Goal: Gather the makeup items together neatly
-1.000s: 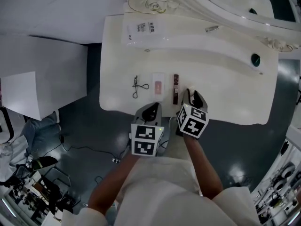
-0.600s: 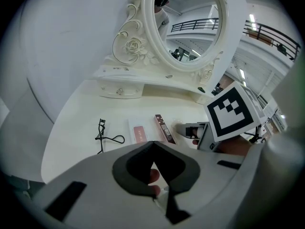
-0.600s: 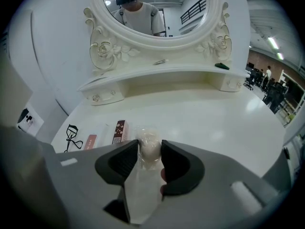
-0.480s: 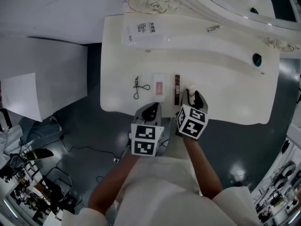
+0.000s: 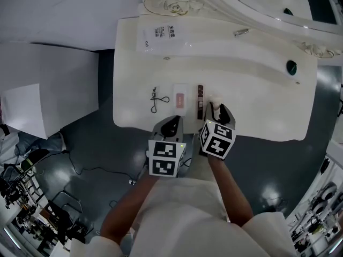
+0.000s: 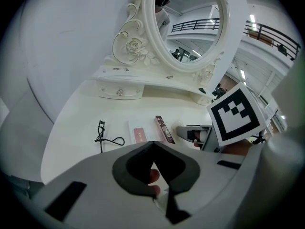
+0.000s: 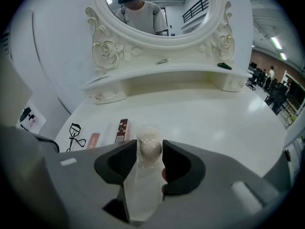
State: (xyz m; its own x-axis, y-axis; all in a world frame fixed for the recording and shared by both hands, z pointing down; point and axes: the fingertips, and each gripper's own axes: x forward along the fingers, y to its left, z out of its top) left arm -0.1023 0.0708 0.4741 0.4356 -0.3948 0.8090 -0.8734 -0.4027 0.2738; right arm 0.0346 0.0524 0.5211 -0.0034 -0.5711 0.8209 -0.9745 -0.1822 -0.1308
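Near the front edge of the white vanity table (image 5: 257, 100) lie, side by side from left to right, a black eyelash curler (image 5: 155, 98), a white packet with a pink patch (image 5: 180, 98) and a slim brown box (image 5: 200, 100). Right of the box rests a pale sponge in clear wrap (image 5: 214, 99) (image 7: 149, 144). My right gripper (image 5: 217, 110) (image 7: 149, 152) straddles it, jaws opening, pads just off the wrap. My left gripper (image 5: 168, 127) (image 6: 153, 149) hovers at the table edge below the packet, shut and empty. The left gripper view also shows the curler (image 6: 102, 136), packet (image 6: 139, 134) and box (image 6: 163, 129).
An ornate white mirror (image 7: 157, 13) stands at the back over a raised shelf (image 5: 214, 39). On the shelf lie a labelled clear packet (image 5: 161, 33), a small metal piece (image 5: 241, 32) and a dark green item (image 5: 291, 67). Dark floor surrounds the table's front edge.
The right gripper's jaws have spread wider around the wrapped sponge, which stays on the table. The left gripper and the other items have not moved.
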